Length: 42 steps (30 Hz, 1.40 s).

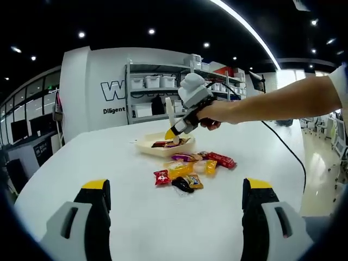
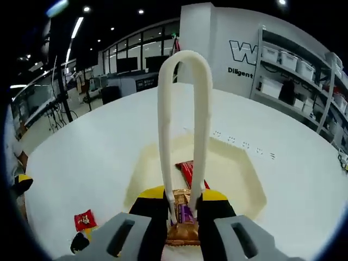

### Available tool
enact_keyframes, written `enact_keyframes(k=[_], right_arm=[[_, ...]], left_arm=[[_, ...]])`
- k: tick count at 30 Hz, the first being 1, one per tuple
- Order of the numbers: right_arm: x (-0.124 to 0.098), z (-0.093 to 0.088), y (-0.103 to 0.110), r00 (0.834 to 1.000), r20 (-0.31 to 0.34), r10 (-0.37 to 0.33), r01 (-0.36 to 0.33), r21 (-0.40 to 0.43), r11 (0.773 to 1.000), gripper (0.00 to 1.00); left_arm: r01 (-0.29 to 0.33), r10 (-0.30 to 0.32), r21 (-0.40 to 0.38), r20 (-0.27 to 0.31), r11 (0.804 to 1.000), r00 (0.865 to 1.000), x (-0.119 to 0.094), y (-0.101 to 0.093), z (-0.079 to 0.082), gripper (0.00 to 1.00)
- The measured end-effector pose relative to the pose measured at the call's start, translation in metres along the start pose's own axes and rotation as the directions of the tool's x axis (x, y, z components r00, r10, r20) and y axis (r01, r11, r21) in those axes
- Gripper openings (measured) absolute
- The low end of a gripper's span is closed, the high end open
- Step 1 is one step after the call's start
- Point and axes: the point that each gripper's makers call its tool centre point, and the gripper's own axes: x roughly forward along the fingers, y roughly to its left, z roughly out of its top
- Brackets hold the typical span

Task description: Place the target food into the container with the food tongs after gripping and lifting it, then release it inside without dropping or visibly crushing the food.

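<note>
Snack packet (image 2: 182,231), brown and purple, sits pinched at the tips of the white tongs (image 2: 184,136), which the right gripper (image 2: 184,209) squeezes together above the cream tray (image 2: 239,174), likely ready to lower it beside the red packet (image 2: 187,169). The left gripper (image 1: 173,204) hangs spread over the table (image 1: 98,157), clear of the loose snacks (image 1: 190,168).

Tong tips: I can't see them; my right gripper (image 2: 185,217) covers the white tongs' (image 2: 184,125) lower ends.
Snack beneath tray (image 2: 239,179): brown packet (image 2: 182,234) partly hidden by the gripper.
Wrapper print: too small on the snack pile (image 1: 190,169).
</note>
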Motion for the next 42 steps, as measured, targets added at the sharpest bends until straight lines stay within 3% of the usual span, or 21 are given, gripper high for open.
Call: enact_keyframes(k=[6, 29, 42], right_arm=[[0.011, -0.008, -0.004, 1.000, -0.013, -0.009, 0.009, -0.043, 0.999, 0.14], [0.031, 0.005, -0.031, 0.999, 0.005, -0.046, 0.046, -0.079, 0.996, 0.19], [-0.003, 0.030, -0.025, 0.997, 0.069, -0.022, 0.026, -0.051, 0.998, 0.19]], left_arm=[[-0.003, 0.003, -0.001, -0.002, 1.000, 1.000, 0.005, 0.004, -0.001, 0.99], [-0.023, 0.023, -0.017, -0.007, 1.000, 1.000, 0.012, 0.017, -0.007, 0.99], [-0.025, 0.025, -0.019, -0.012, 1.000, 1.000, 0.008, 0.013, -0.008, 0.99]])
